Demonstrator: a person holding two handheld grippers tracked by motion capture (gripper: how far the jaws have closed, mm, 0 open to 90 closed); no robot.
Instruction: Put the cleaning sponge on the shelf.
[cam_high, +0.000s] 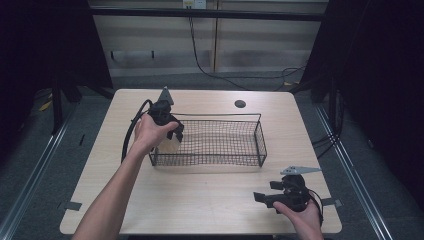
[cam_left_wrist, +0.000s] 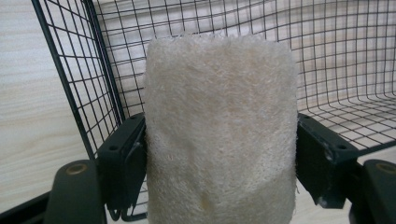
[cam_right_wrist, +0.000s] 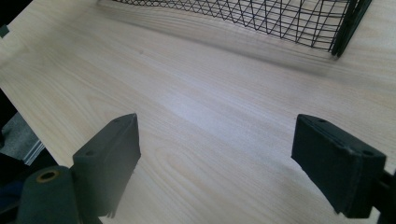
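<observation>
Left tongs (cam_left_wrist: 219, 154): clamped on a pale fibrous loofah sponge (cam_left_wrist: 219, 130), a jaw pressed against each side; left of centre in the high view.
Sponge: upright between the jaws, at the left end of the black wire basket (cam_high: 257, 135), mesh behind it.
Right tongs (cam_right_wrist: 217, 163): jaws wide apart, holding nothing; lower right of the high view, over bare wood.
Basket: centre of the light wooden table (cam_high: 200, 200), well apart from the right tongs.
</observation>
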